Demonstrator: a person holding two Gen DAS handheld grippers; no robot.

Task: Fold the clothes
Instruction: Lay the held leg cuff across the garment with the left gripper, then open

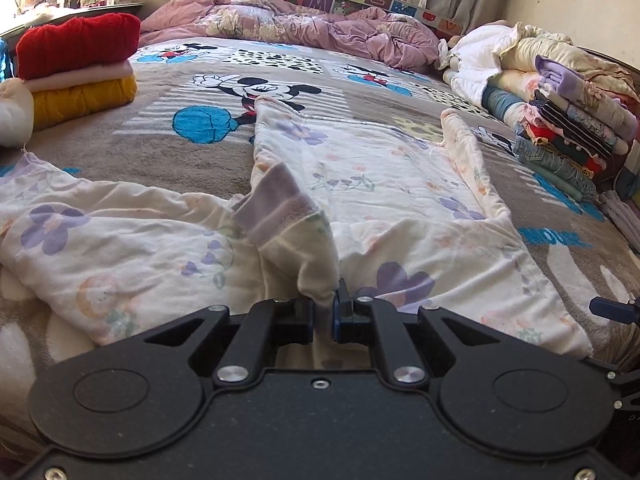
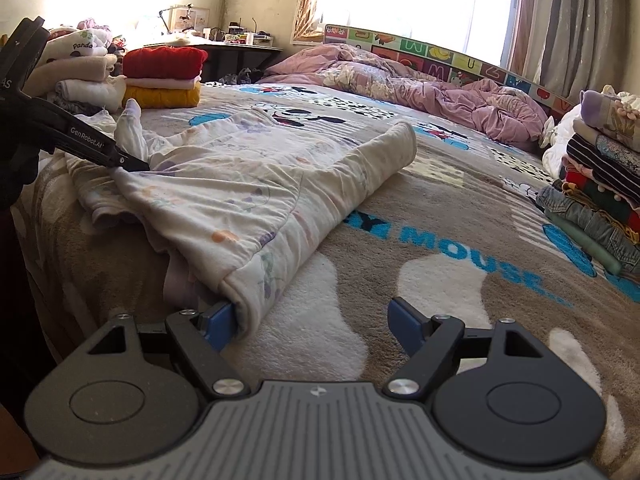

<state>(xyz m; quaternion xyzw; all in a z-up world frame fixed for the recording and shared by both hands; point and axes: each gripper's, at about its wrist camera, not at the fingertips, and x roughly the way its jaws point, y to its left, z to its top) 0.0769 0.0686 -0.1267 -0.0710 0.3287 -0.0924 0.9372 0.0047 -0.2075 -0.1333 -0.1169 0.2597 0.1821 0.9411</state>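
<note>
A white garment with purple flowers (image 1: 400,208) lies spread on the bed, partly folded, with a lilac cuff (image 1: 276,208) turned up in its middle. My left gripper (image 1: 323,308) is shut on a raised fold of this garment. From the right wrist view the left gripper (image 2: 140,166) pinches the garment (image 2: 240,184) at its far left side. My right gripper (image 2: 312,320) stands open low over the blanket. The garment's near folded corner rests against the left of its fingers (image 2: 218,320); nothing is pressed between them.
A Mickey Mouse blanket (image 2: 460,208) covers the bed. A red, pink and yellow folded stack (image 1: 76,68) sits at the far left, and a tall pile of folded clothes (image 2: 600,184) at the right. A crumpled purple duvet (image 1: 300,28) lies at the headboard. The bed's edge drops off at the left.
</note>
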